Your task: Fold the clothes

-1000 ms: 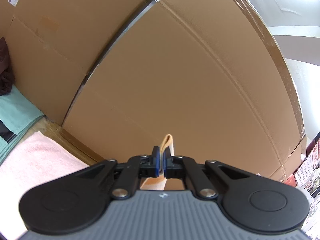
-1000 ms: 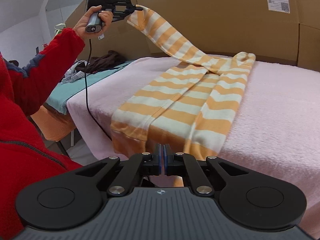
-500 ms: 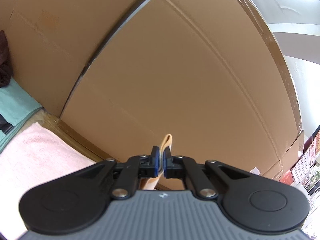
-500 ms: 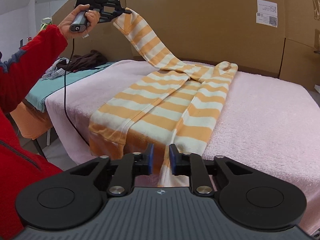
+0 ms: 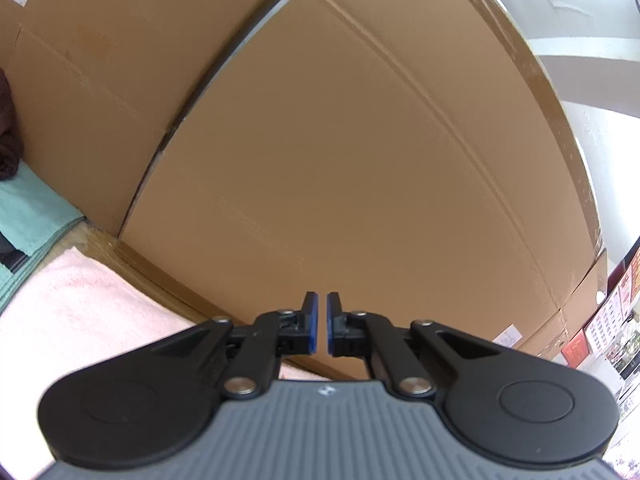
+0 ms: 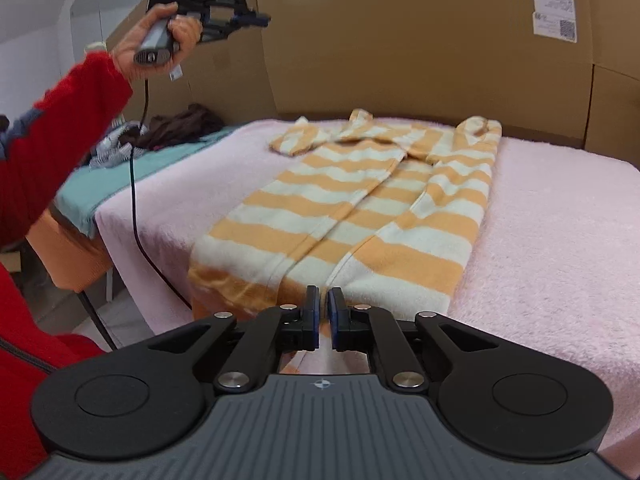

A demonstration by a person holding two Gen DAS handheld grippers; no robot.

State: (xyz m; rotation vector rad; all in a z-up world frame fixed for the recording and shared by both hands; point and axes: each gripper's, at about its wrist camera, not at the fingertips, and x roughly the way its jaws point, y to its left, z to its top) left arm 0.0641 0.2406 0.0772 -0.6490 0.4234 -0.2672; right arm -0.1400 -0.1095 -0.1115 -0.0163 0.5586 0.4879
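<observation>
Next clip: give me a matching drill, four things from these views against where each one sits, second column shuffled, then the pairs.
Things
1. striped garment
2. left claw
3. dark clothes pile
4. white label

Places
A. stuck on the cardboard wall
B. on the teal cloth
C. raised in the air, empty
D. flat on the pink towel

Pairs: 1-D, 2-C, 3-B, 4-A
</observation>
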